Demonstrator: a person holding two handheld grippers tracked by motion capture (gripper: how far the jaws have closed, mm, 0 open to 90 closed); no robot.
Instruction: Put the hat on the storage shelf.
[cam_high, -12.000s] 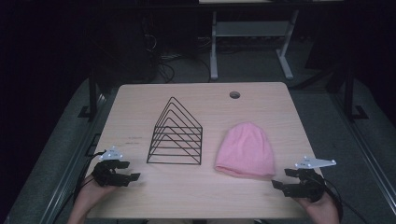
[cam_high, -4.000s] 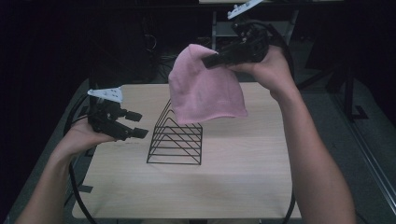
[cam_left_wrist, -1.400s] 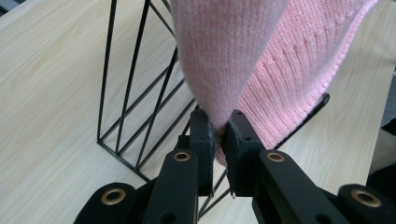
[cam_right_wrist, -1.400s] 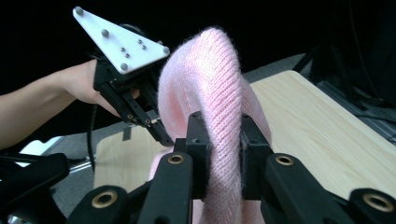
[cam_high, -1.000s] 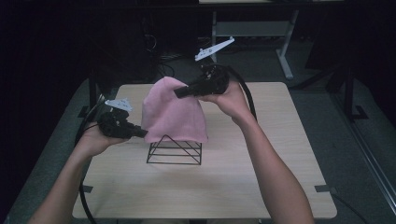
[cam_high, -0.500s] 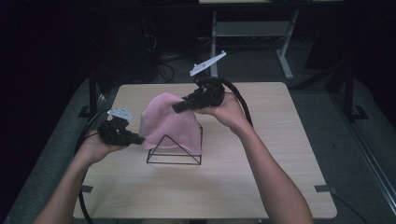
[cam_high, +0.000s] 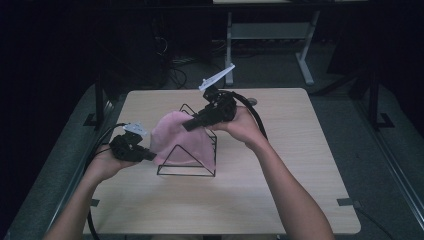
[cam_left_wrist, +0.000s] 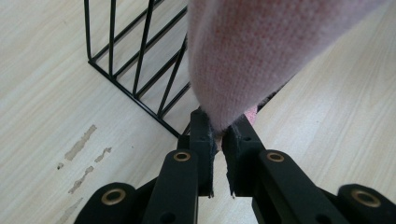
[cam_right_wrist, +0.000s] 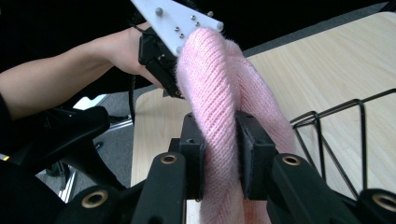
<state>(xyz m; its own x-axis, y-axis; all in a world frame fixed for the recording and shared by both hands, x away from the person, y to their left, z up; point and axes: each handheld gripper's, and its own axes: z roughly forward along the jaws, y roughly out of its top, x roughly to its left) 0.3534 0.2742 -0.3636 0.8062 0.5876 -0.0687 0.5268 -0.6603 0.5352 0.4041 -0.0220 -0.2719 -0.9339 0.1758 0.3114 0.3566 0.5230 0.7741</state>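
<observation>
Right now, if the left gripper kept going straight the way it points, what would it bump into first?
The pink hat: the left gripper already pinches its edge between the jaws. Just past that edge stands the black wire rack, which it would probably hit next, though depth is hard to judge.

Right tool (cam_right_wrist: 219, 154) clamping pink knit hat (cam_right_wrist: 219, 88), wire rack (cam_right_wrist: 336, 135), table (cam_right_wrist: 327, 60)

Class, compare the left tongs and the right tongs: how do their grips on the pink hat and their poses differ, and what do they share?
The left tongs pinch the pink hat at a low edge beside the wire rack, near the table; the right tongs clamp a thick bunched fold higher up, above the rack. The left tongs' jaws stand nearly together; the right tongs' jaws are spread wider by the fold. Both are shut on the hat.
</observation>
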